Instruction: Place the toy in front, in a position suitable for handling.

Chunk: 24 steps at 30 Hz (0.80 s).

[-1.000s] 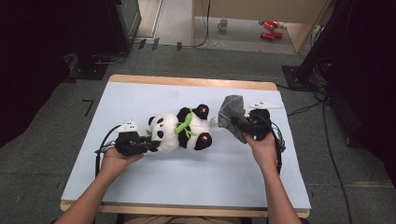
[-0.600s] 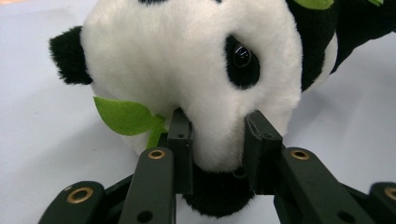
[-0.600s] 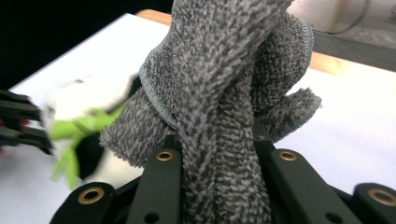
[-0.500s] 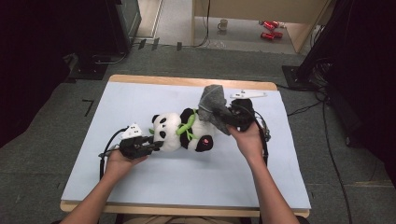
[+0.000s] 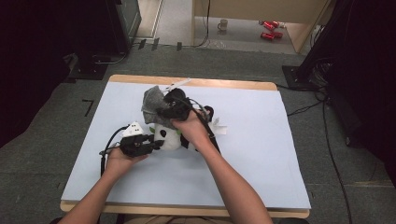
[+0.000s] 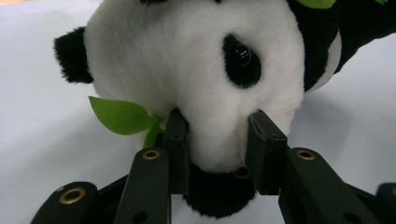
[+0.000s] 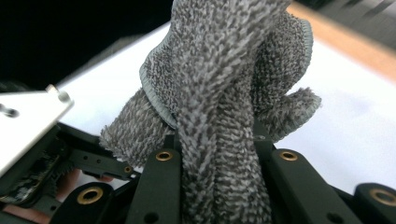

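A black-and-white plush panda (image 5: 166, 136) lies in the middle of the pale blue table (image 5: 261, 154). My left gripper (image 5: 156, 142) holds it from the left. In the left gripper view the jaws (image 6: 217, 140) are shut on the panda's (image 6: 187, 70) muzzle, beside a green felt leaf (image 6: 119, 115). My right gripper (image 5: 162, 110) hovers over the panda and is shut on a grey knitted cloth (image 5: 151, 104). In the right gripper view the cloth (image 7: 224, 84) bunches up between the jaws (image 7: 217, 154) and hides what lies beyond.
A white tag (image 5: 218, 127) sticks out to the right of the panda. The table's wooden far edge (image 5: 210, 83) runs along the back. A mug (image 5: 223, 24) and red cans (image 5: 268, 30) sit on the floor beyond. Dark cabinets flank both sides.
My right gripper has carried the grey cloth leftward, from the panda's right side to above its upper body. The left gripper has stayed shut on the panda's head.
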Available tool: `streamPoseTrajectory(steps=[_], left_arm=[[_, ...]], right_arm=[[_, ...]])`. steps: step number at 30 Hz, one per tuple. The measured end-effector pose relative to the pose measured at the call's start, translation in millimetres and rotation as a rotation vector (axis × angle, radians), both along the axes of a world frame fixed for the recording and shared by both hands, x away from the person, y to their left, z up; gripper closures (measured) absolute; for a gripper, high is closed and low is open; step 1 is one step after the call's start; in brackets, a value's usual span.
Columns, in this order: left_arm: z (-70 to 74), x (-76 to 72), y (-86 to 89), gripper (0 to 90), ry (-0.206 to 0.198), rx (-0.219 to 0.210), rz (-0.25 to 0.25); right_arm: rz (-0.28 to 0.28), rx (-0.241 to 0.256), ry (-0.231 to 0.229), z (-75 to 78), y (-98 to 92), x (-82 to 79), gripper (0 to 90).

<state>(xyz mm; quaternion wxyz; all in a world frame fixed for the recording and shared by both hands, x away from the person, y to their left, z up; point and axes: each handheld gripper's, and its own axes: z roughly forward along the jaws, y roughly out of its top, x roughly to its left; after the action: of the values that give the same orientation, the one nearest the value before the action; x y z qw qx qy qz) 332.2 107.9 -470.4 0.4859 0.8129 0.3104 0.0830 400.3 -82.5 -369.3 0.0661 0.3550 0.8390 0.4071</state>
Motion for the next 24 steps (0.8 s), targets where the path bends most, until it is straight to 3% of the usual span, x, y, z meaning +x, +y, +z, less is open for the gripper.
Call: streamPoseTrajectory(steps=[3, 6, 8, 14, 19, 24], left_arm=[[0.1, -0.3, -0.2, 65.0, 0.002, 0.008, 0.001], [-0.8, -1.0, -0.2, 65.1, 0.008, 0.008, 0.015], [-0.3, -1.3, -1.0, 65.2, 0.009, 0.011, 0.023], [-0.2, -1.3, -0.9, 65.1, 0.01, 0.014, 0.022], [-0.6, -0.8, -0.2, 64.9, 0.014, 0.007, 0.017], [-0.5, -1.2, -0.5, 64.6, 0.011, 0.001, 0.013]], right_arm=[[0.019, -0.056, 0.031, -13.8, 15.7, 0.7, 73.9], [0.008, -0.12, 0.008, -20.5, 17.6, 2.8, 74.0], [-0.012, -0.148, -0.011, -21.4, 11.4, 7.0, 74.1], [-0.114, -0.169, -0.008, -24.0, -15.2, 18.7, 74.4], [-0.154, -0.239, -0.023, -25.4, -31.1, 25.1, 74.6], [-0.187, -0.255, -0.02, -25.7, -41.3, 31.1, 74.3]])
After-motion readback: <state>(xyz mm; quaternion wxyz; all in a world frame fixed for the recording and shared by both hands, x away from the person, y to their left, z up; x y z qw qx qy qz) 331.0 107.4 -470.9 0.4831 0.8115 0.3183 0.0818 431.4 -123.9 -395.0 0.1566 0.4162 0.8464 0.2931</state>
